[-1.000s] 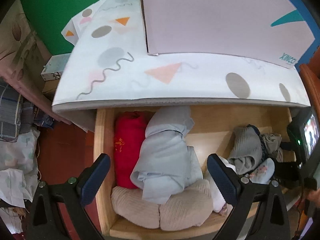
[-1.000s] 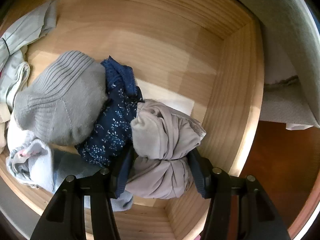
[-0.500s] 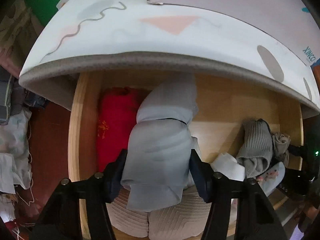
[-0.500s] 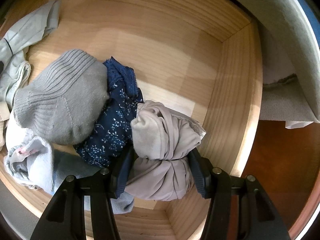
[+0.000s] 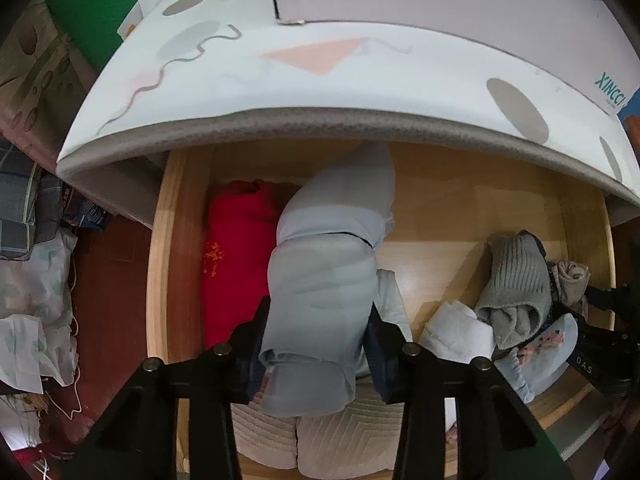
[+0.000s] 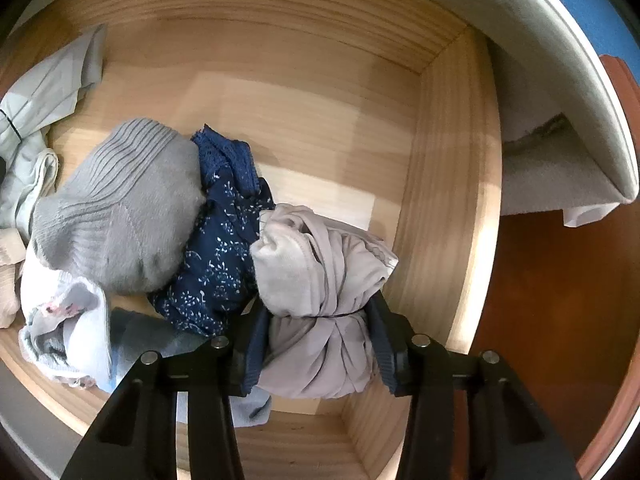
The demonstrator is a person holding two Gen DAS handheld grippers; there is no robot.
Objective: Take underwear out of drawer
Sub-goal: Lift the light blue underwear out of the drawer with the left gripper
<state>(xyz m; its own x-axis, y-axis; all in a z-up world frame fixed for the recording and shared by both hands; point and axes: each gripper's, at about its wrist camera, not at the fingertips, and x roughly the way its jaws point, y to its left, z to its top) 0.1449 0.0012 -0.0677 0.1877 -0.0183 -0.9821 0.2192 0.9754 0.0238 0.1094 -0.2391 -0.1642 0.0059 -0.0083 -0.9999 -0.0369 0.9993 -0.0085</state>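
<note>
Left claw (image 5: 316,344) now sunk into the wooden drawer (image 5: 168,264), jaws closing on the smooth pale-blue rolled underwear (image 5: 324,280), red bundle (image 5: 236,256) at nine o'clock, right claw (image 6: 318,350) closing, pinching a knotted beige garment (image 6: 320,276), ribbed grey sock (image 6: 120,208) at ten o'clock

Navy floral underwear (image 6: 216,264) (white sprigs), red bundle (image 5: 236,256).

Both claws (image 5: 318,354) (image 6: 316,350) closing, downward-pointed.

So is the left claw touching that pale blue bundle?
Touching. In the left wrist view, the closing left claw has both pads pressed into the pale blue bundle, which bulges between them.
</note>
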